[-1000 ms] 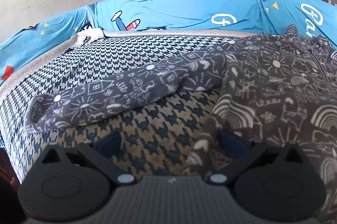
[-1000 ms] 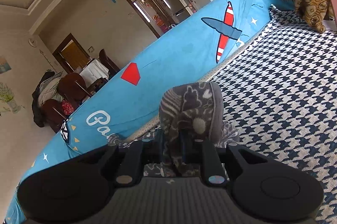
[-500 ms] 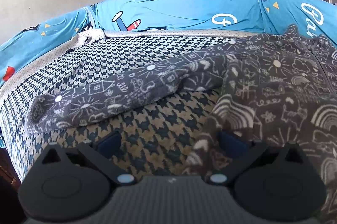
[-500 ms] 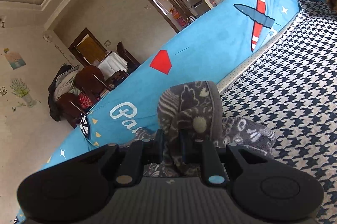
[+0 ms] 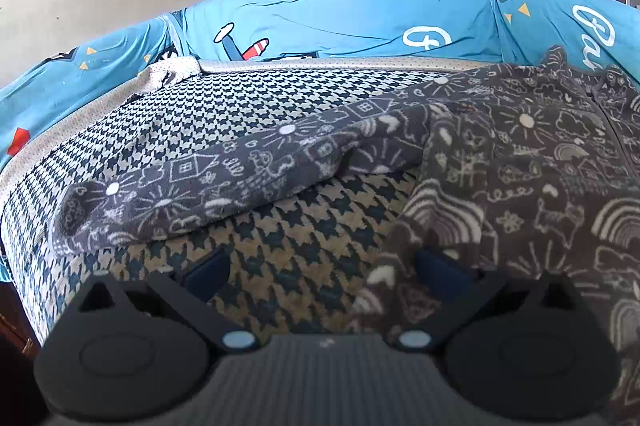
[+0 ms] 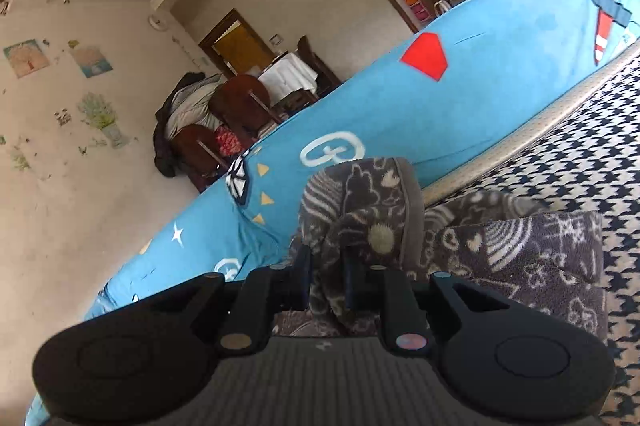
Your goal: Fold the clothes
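**Inspector:** Your right gripper [image 6: 326,276] has its jaws drawn close on a bunched fold of the grey patterned garment [image 5: 520,161]. The cloth stands up in a hump between the two fingers [image 6: 352,280], so I take it as a firm pinch, most likely a cuff or sleeve end lifted for carrying across the body of the garment.

**Operator:** And my left?

**Inspector:** Your left gripper [image 5: 320,266] has its jaws spread wide and holds nothing. One finger lies on the checked sofa cover [image 5: 280,113], the other is tucked at the garment's near edge. You appear to keep it there to pin or catch that edge while the right side does the folding.

**Operator:** Where does the garment lie?

**Inspector:** Spread flat on the sofa cover, its far edge reaching the blue backrest [image 5: 340,21]. One sleeve [image 5: 200,185] stretches out from the garment toward the cover's end, not yet folded in. I judge that sleeve to be the likely next piece.
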